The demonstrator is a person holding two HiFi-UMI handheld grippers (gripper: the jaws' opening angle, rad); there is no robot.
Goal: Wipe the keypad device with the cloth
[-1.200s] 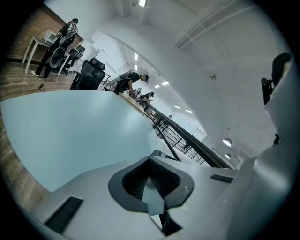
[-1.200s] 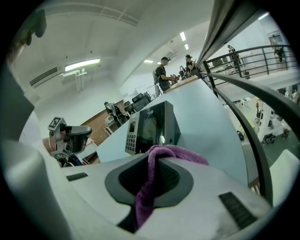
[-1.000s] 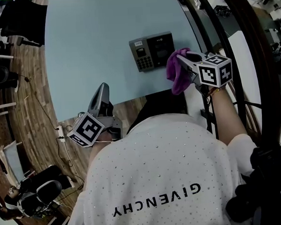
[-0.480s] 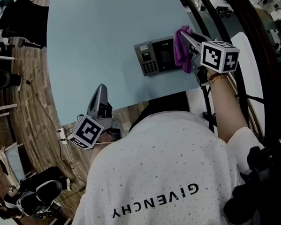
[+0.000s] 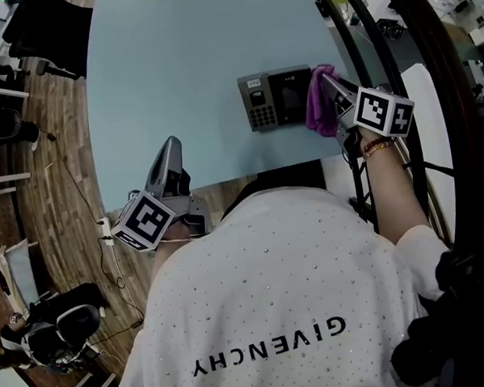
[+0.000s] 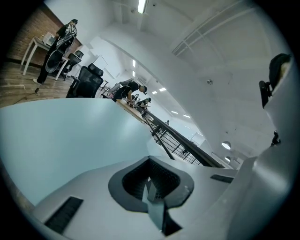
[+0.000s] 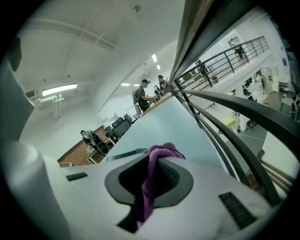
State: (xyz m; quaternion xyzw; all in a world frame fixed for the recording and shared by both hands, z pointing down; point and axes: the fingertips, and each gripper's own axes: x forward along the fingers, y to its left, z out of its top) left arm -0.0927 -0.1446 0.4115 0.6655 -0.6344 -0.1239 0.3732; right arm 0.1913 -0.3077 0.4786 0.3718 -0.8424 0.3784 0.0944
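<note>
Right gripper (image 5: 327, 83) pinches the purple cloth (image 5: 321, 105), draped against the 3 o'clock edge of the keypad device (image 5: 271, 98), which lies toward 4 o'clock on the pale blue table (image 5: 178, 62). Left gripper (image 5: 172, 148), jaws pressed together on nothing, sits at the table's 7 o'clock edge

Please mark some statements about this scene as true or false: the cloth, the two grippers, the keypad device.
1. The right gripper grips a purple cloth. True.
2. The cloth covers the number keys of the keypad device. False: the keys are bare; the cloth is at the device's opposite end.
3. The left gripper holds a second cloth. False: its jaws are together with nothing between them.
4. The device lies on the light blue table. True.
5. The left gripper touches the device. False: it is apart from it, near the table's edge.
</note>
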